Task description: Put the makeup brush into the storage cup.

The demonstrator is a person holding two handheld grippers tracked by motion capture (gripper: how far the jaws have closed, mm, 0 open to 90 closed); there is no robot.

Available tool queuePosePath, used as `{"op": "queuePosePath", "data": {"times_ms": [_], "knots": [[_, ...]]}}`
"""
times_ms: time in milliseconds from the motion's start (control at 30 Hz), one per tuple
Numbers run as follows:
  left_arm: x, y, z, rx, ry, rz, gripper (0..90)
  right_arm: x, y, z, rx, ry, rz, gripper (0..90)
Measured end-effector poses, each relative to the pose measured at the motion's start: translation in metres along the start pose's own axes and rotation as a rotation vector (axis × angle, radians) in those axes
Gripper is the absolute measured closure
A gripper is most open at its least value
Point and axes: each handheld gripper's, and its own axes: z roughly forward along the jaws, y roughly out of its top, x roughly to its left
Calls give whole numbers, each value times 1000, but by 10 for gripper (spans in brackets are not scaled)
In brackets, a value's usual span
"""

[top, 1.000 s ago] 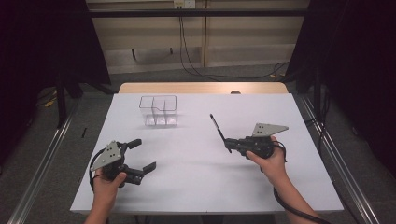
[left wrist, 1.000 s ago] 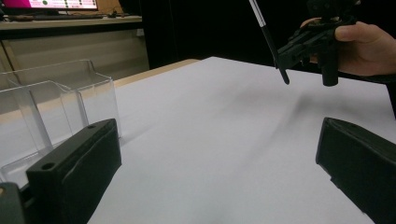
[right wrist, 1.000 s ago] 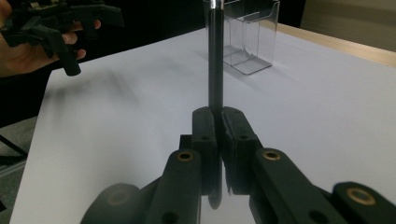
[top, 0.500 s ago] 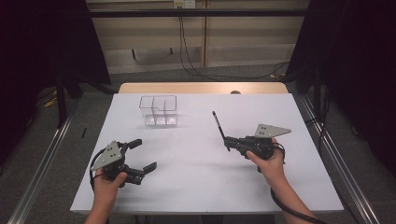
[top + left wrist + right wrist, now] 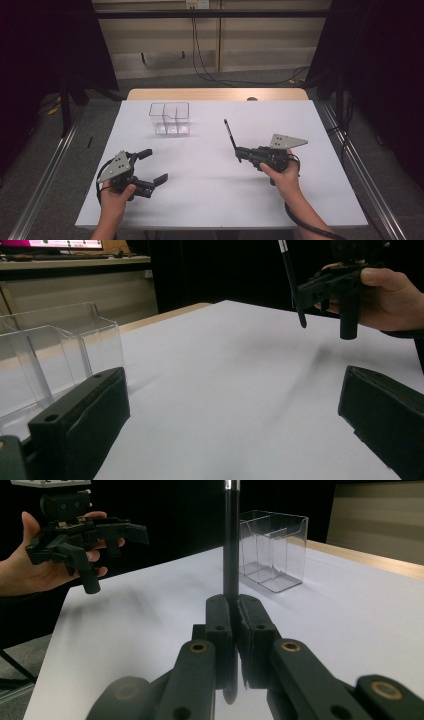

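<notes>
Jaws clamped tight on a thin black pen point(image 5: 231, 545) are what the right gripper view brings close: the two black jaws of the right gripper point(image 5: 235, 625) press together on the lower part of the shaft, and the pen rises steeply from between them, with a silvery band near the top edge of the picture. From the high view the same pen point(image 5: 230, 136) reads only as a dark thin rod slanting up and away from the right gripper point(image 5: 241, 153), above the white table point(image 5: 300, 125), with its far end pointing towards the back of the table.

Beyond the pen, the right gripper view has the clear plastic organizer point(image 5: 272, 550) with its inner dividers, standing on the table well apart from the pen; the high view places the organizer point(image 5: 170, 119) near the table's far left part. In the left gripper view one wall of the organizer point(image 5: 55, 360) stands just beside the left-hand jaw, not touching it as far as can be seen.

Against the earlier frames, both hands sit about where they were; the pen has tilted slightly.

The left gripper point(image 5: 156, 166) is wide open, with only bare white table between its jaws, and holds nothing; the left gripper view shows the pen point(image 5: 292, 285) well beyond them.
</notes>
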Motion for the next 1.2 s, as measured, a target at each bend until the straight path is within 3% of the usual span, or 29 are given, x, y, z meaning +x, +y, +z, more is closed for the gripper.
{"op": "queuePosePath", "data": {"times_ms": [800, 1200], "knots": [[-4, 2, 5, -3, -23, 2, 0, 9, -1, 23, -11, 63, -12, 842], [-6, 4, 13, -8, -28, 3, 0, 12, -1, 26, -23, 84, -16, 842]]}}
